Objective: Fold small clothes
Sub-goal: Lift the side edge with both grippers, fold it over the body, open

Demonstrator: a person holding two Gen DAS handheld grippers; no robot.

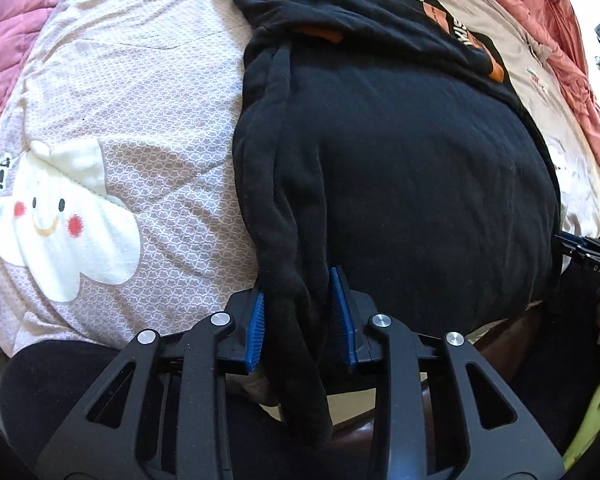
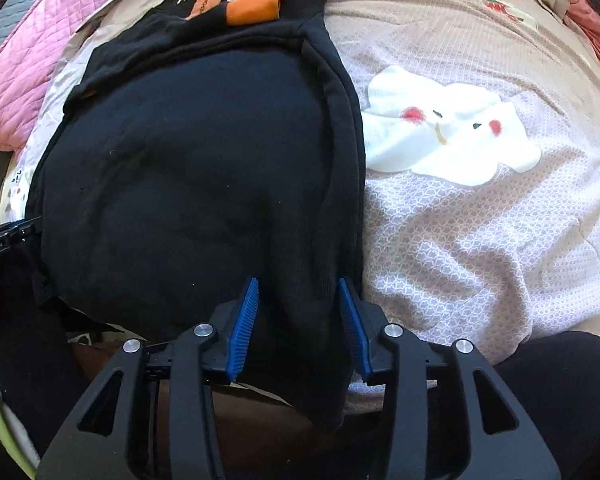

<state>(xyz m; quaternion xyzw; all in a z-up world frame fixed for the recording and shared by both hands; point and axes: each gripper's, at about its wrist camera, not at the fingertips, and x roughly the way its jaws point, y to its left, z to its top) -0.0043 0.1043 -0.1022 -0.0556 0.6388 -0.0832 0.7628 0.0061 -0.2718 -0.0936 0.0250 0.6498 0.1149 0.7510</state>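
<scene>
A black garment (image 1: pixel 400 152) with an orange and white print at its far end lies spread on a patterned bed cover (image 1: pixel 140 100). It also shows in the right wrist view (image 2: pixel 188 168). My left gripper (image 1: pixel 298 280) stands at the garment's near left edge, its blue pads either side of the bunched hem, jaws apart. My right gripper (image 2: pixel 298 288) stands at the near right edge, jaws apart with black cloth between the pads. The near hem hangs over the bed's edge. Each gripper shows at the edge of the other's view.
A white smiling cloud patch (image 1: pixel 60 220) is sewn on the cover left of the garment, and another (image 2: pixel 452 128) lies to its right. Pink quilts (image 1: pixel 8 40) lie at the far sides. A brown bed frame (image 2: pixel 220 412) runs below the near edge.
</scene>
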